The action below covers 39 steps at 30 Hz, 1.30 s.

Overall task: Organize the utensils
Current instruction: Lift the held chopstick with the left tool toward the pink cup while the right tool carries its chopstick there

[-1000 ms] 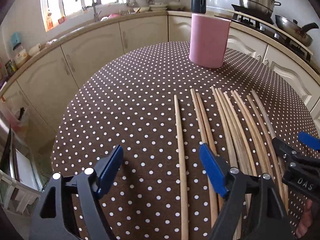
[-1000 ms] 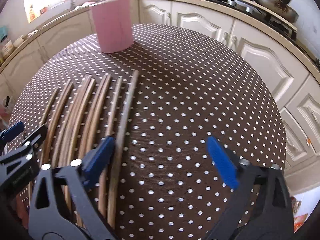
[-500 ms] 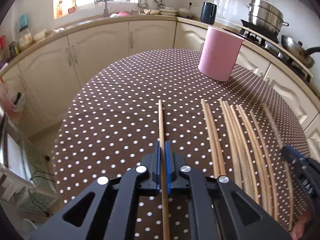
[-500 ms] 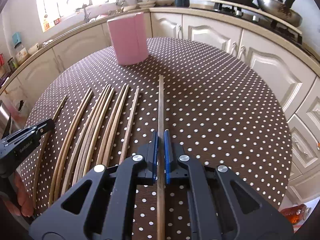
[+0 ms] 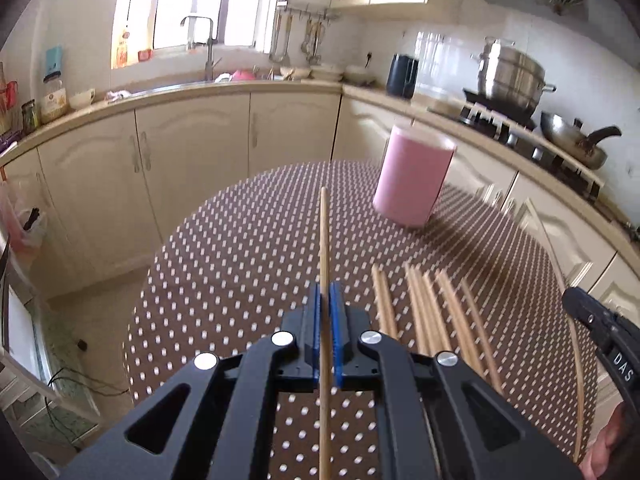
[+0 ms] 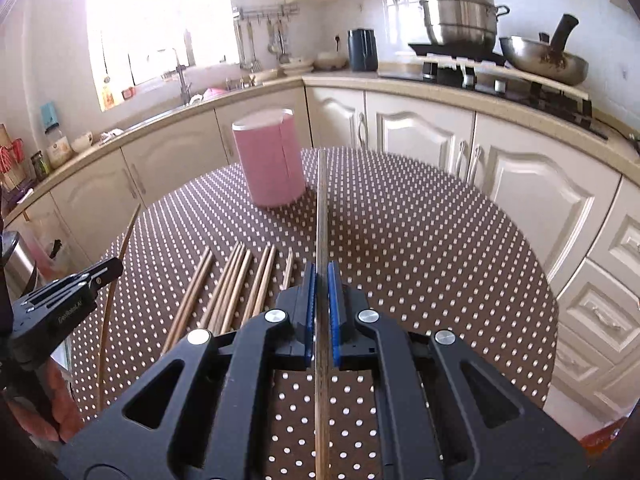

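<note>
Wooden chopsticks are what I am handling here: I am gripping one in each tool. The left gripper (image 5: pixel 327 344) is clamped on a pale chopstick (image 5: pixel 324 240), its blue pads pressed together on the shaft with the tip pointing out over the table. The right gripper (image 6: pixel 321 312) is clamped the same way on a darker chopstick (image 6: pixel 321 208), which is pointing toward the far edge of the table, just beside the pink holder (image 6: pixel 271 168).

Both sticks are riding clear of the polka-dot tablecloth (image 6: pixel 420 248), while the remaining chopsticks (image 6: pixel 228 284) are lying in a loose row on it between my two tools.

As I judge it, I am carrying the pair to the holder. To do this well, I am thinking I should tilt each stick toward upright before reaching the rim, bring the tips over the opening one at a time so the tools are not crowding each other, and lower until the tip is well inside before letting go. A long stick held near one end may swing, so slow wrist turns should help.

The holder is standing upright near the far side of the table. I am not seeing anything sticking up from its opening, and I cannot see down into it.
</note>
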Motion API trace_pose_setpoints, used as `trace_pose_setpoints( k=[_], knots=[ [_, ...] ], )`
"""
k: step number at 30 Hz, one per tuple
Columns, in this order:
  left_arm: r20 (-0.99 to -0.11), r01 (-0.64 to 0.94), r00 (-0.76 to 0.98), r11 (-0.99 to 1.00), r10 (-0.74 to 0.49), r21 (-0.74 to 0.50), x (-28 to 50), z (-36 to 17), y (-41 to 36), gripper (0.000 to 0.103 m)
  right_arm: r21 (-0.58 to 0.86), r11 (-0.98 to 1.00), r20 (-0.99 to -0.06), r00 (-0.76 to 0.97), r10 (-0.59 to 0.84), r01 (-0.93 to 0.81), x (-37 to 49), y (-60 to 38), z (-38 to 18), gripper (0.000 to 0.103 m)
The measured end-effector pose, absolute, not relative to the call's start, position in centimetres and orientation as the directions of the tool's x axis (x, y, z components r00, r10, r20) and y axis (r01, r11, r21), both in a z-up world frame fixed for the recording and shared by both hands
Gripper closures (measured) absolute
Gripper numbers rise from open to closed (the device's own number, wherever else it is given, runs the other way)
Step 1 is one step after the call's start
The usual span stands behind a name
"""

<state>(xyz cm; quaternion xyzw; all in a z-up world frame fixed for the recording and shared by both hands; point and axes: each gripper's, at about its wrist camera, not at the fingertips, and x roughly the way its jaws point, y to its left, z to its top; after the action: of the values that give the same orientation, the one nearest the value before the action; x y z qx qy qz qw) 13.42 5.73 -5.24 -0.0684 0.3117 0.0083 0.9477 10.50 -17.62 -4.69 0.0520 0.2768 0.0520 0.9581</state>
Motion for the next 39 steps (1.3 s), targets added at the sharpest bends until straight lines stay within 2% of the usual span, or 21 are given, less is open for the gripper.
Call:
trace_pose_setpoints(
  k=[6,12,21,30,39],
  knots=[
    [-0.525,-0.011,0.848,0.989,-0.070,-0.149,13.6,-2.9,5.3,0.097,0.161,0.982,-0.474,0.865,0.163,-0.097,10.0,-18.5,-2.8,0.096],
    [-0.496,0.021,0.864,0.990,-0.090,-0.142,13.6,-0.7,4.8,0.097,0.185,0.971,-0.425,0.879,0.218,-0.151,9.7,-19.5,0.2,0.096],
    [-0.393,0.076,0.912,0.989,-0.120,-0.126,14.0,3.4,3.8,0.098,0.177,0.970,-0.296,0.932,0.212,-0.165,11.9,-19.8,3.8,0.096],
    [-0.336,0.063,0.938,0.995,-0.086,-0.079,18.0,6.6,2.2,0.097,0.206,0.960,-0.208,0.950,0.232,-0.190,16.6,-19.2,5.6,0.096],
    [-0.293,0.063,0.952,0.992,-0.092,-0.107,23.5,8.6,1.6,0.098,0.180,0.969,-0.149,0.969,0.198,-0.170,22.4,-17.6,6.5,0.096]
  ],
)
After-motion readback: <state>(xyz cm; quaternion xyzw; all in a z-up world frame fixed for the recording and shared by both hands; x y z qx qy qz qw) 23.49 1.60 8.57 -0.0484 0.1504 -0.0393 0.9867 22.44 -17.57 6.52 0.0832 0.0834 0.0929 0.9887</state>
